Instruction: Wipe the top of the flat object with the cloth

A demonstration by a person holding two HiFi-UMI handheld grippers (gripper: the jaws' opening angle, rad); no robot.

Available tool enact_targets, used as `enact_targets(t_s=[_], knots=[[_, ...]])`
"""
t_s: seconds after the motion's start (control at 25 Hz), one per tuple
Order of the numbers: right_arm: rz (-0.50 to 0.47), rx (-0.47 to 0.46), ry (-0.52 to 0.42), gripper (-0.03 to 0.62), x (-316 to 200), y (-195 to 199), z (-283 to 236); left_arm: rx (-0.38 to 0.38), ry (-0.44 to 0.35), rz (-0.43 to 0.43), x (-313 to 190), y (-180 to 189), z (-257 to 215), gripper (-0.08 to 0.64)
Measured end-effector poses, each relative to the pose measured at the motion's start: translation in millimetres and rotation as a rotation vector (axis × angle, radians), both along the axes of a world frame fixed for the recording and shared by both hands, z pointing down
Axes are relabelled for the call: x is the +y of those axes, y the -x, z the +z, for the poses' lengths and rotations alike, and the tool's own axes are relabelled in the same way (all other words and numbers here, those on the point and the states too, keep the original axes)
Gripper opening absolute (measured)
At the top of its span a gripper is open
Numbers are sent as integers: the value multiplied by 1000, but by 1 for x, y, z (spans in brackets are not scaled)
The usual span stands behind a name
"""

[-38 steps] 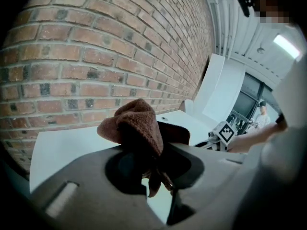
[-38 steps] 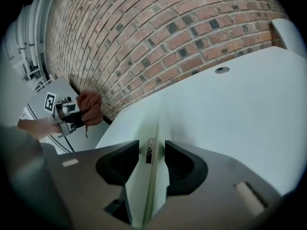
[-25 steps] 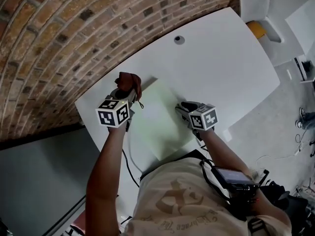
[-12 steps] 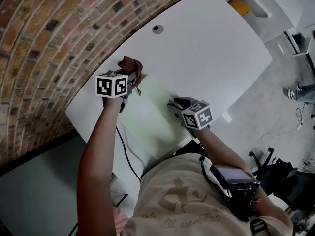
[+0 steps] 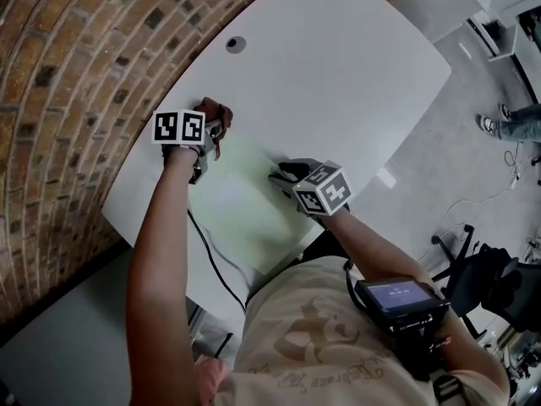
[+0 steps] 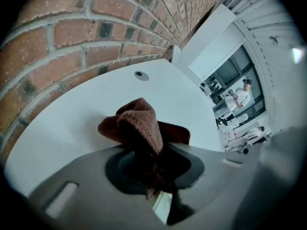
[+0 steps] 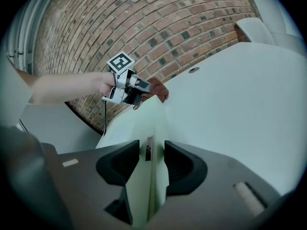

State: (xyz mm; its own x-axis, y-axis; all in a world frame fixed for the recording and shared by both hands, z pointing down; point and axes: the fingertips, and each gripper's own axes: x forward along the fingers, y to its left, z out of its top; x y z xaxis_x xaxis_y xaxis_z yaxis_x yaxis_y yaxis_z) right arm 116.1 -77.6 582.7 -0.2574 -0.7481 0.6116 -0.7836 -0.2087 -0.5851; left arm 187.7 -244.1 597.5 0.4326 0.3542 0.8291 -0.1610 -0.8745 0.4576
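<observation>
Left gripper view: left hand-held gripper [image 6: 154, 163] tight on brown cloth [image 6: 142, 124]; right hand-held gripper [image 7: 151, 158] tight on flat object [image 7: 143, 124] edge.

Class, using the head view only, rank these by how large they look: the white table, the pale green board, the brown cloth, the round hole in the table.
1. white table
2. pale green board
3. brown cloth and round hole: about alike, and the cloth is partly hidden, so left unranked.
</observation>
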Motion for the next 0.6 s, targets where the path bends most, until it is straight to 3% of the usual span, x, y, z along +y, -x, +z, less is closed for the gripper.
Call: enact_targets(t_s=[0.16, 0.6], knots=[[-4, -3, 4, 173, 2, 1, 2, -65, -25, 25, -6, 18, 8, 81], [1, -3, 14, 173, 4, 2, 3, -127, -2, -17, -23, 82, 9, 81]])
